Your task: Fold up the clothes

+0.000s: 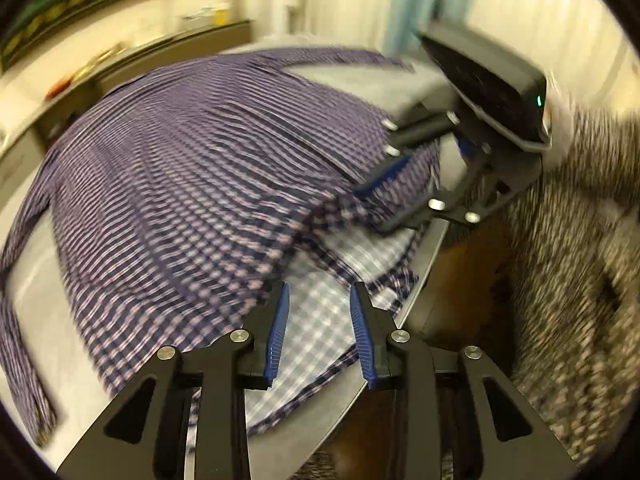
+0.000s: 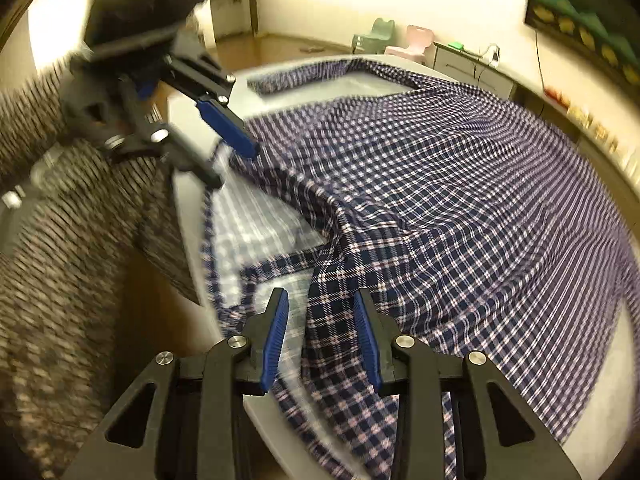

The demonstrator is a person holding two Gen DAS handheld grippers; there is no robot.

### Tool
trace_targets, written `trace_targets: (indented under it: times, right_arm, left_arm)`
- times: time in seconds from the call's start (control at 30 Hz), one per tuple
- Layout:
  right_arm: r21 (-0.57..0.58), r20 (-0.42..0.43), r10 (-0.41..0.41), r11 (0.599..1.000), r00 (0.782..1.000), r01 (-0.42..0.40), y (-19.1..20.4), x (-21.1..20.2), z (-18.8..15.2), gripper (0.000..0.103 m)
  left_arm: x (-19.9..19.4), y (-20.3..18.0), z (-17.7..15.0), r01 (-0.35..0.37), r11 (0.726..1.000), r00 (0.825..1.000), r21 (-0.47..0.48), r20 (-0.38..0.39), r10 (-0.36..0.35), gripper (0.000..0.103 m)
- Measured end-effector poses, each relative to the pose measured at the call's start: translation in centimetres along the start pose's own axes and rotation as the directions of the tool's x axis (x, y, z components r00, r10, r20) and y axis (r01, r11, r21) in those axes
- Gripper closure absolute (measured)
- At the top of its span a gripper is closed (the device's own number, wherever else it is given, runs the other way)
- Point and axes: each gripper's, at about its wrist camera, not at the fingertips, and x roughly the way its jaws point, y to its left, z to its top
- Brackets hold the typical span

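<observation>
A navy and white checked shirt lies spread on the pale grey table, its paler inside showing at the near edge. My left gripper hovers over that pale part, open, with nothing between the pads. In the same view my right gripper is at the shirt's raised hem, fingers apart. In the right wrist view my right gripper stands open over a dark fold of the shirt; the cloth lies under the gap, pads not pressing. My left gripper is open at the upper left.
A person's speckled knit garment stands close at the table's edge. A low cabinet runs along the wall behind the table. Small green and pink chairs stand on the brown floor beyond.
</observation>
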Motion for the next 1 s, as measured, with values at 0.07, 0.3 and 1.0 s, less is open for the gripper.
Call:
trace_targets:
  times: [0.07, 0.3, 1.0]
  right_arm:
    - [-0.006, -0.029, -0.029, 1.0, 0.999, 0.029, 0.0, 1.2, 0.0, 0.067]
    - [0.138, -0.048, 0.045, 0.99, 0.998, -0.038, -2.9, 2.5, -0.1, 0.074]
    - [0.495, 0.014, -0.054, 0.868, 0.998, 0.04, -16.5, -6.4, -3.2, 0.049]
  left_arm:
    - [1.8, 0.3, 0.3, -0.058, 0.998, 0.997, 0.04, -0.048, 0.059, 0.07]
    - [5.3, 4.3, 1.2, -0.076, 0.997, 0.996, -0.002, -0.057, 0.076, 0.067]
    - [-2.1, 15.4, 2.4, -0.135, 0.938, 0.984, -0.32, 0.066, 0.164, 0.061]
